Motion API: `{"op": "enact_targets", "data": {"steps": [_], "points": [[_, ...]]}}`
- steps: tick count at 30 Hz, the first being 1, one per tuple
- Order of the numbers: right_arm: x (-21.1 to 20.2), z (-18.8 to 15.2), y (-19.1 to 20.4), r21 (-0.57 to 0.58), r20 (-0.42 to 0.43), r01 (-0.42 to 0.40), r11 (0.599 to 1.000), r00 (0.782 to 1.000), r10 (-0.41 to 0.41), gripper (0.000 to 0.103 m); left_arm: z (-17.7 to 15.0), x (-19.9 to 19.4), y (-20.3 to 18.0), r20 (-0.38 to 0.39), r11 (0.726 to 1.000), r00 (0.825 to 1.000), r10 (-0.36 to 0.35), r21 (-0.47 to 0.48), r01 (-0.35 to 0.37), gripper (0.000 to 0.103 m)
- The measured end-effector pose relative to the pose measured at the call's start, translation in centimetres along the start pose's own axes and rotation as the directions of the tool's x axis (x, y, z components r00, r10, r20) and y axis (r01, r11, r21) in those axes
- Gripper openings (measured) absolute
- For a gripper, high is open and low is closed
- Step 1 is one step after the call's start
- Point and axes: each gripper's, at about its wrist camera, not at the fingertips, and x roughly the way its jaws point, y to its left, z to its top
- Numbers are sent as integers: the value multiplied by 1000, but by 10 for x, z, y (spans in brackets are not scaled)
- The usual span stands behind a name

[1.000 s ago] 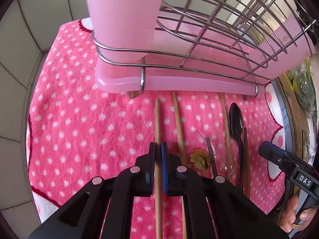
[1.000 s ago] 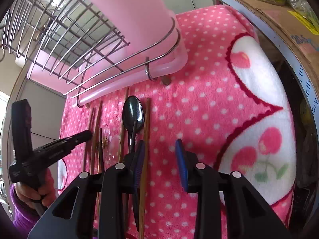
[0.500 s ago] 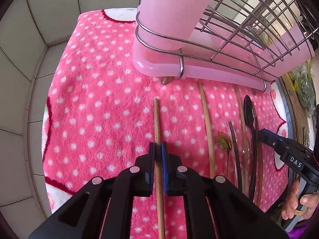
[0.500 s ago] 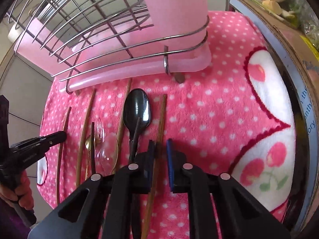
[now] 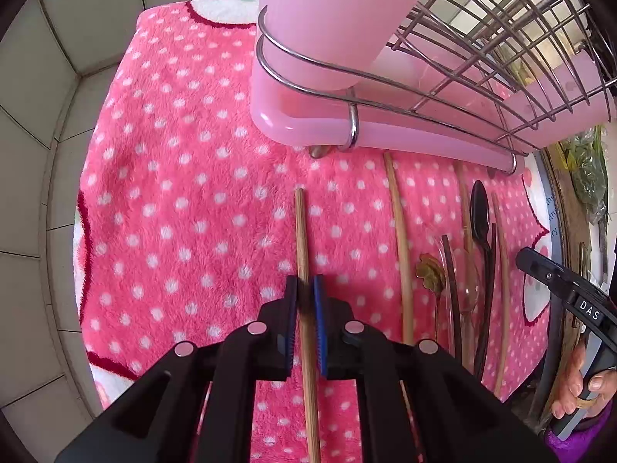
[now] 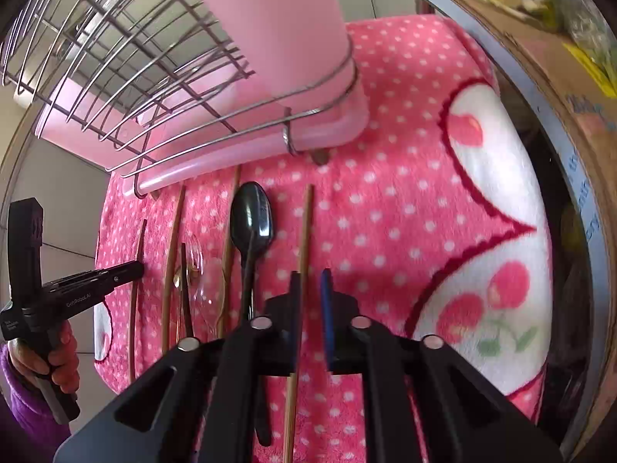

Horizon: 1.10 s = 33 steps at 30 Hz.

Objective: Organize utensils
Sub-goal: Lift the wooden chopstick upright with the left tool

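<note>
My left gripper [image 5: 305,289] is shut on a wooden chopstick [image 5: 301,231], held apart to the left of the row of utensils. My right gripper [image 6: 311,276] has its jaws narrowly parted around another wooden chopstick [image 6: 305,227]; it touches the left pad, with a gap to the right pad. Between them on the pink dotted towel [image 5: 185,200] lie several chopsticks, a black spoon [image 6: 251,220], a clear spoon [image 6: 200,270] and a small gold leaf-shaped spoon [image 5: 430,274]. The pink utensil cup [image 5: 331,19] stands in the wire dish rack [image 5: 482,58] behind them.
The rack's pink drip tray [image 6: 239,154] sits just beyond the utensil tips. Grey tiles [image 5: 34,154] border the towel on the left. A cardboard box [image 6: 559,88] stands along the right edge. The towel has white cherry patches [image 6: 489,200] to the right.
The left gripper has carried its chopstick further left, away from the row. The right gripper narrowed its jaws around the rightmost chopstick and moved slightly right.
</note>
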Motion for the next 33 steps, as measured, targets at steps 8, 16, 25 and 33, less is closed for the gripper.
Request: {"op": "enact_targets", "data": {"steps": [8,16,25,33], "points": [[26,4,24,-85,-13,94,992,995,-96,32,7,0,5,-20,1000,1000,0,11,0,9],[4,-15,2,-18,85,-5,1000,996,7,6,-10,-15,0,85,1000,996,6,0,-6,5],[-75,-33,-15,-25,318,-109,994,942,112,6,-48,-106,9,354,995,931,-90,1,96,5],[-148,-31,-1,-91,514,-109,990,846,140,6,-72,-206,4,628,988,765,-142,48,144,5]]}}
